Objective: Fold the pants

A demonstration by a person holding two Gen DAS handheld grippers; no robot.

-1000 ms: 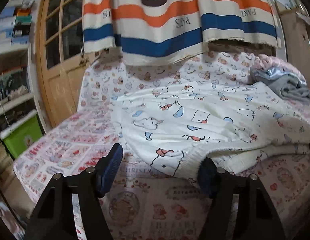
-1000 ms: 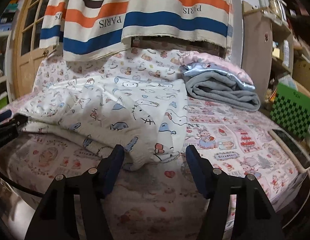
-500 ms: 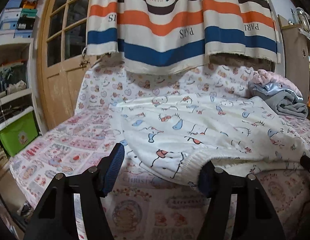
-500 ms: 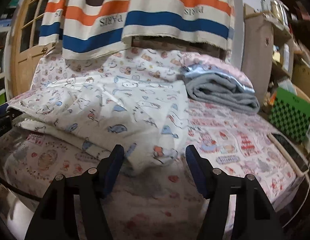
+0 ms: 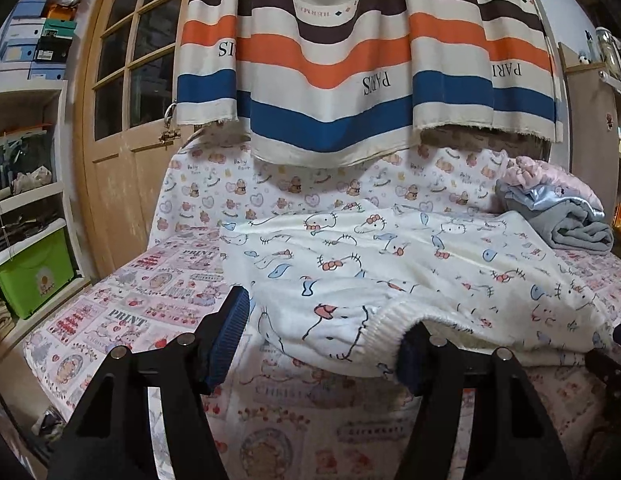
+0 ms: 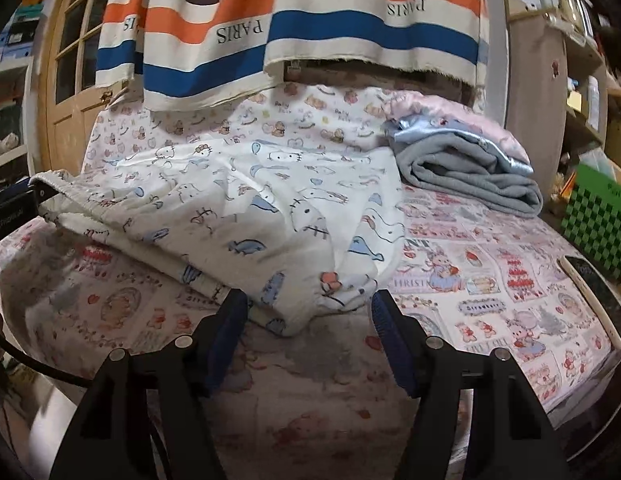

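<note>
White cartoon-print pants point(image 5: 390, 272) lie spread on the bed, also in the right wrist view point(image 6: 246, 224). Their elastic waistband point(image 5: 394, 316) faces my left gripper point(image 5: 322, 336), which is open, its fingers on either side of the waistband edge. My right gripper point(image 6: 306, 332) is open, its fingers on either side of the pants' near hem corner point(image 6: 294, 312). The left gripper's body shows at the left edge of the right wrist view point(image 6: 14, 208), by the waistband.
The bed point(image 5: 158, 304) has a pink printed sheet. A folded grey blanket point(image 6: 470, 172) lies at the back right. A striped curtain point(image 5: 350, 80) hangs behind. A phone point(image 6: 594, 296) and green checked box point(image 6: 598, 220) sit right; a green bin point(image 5: 30, 272) stands left.
Both grippers have moved closer to the pants' edges; the views have tilted up a little. Both stay open.
</note>
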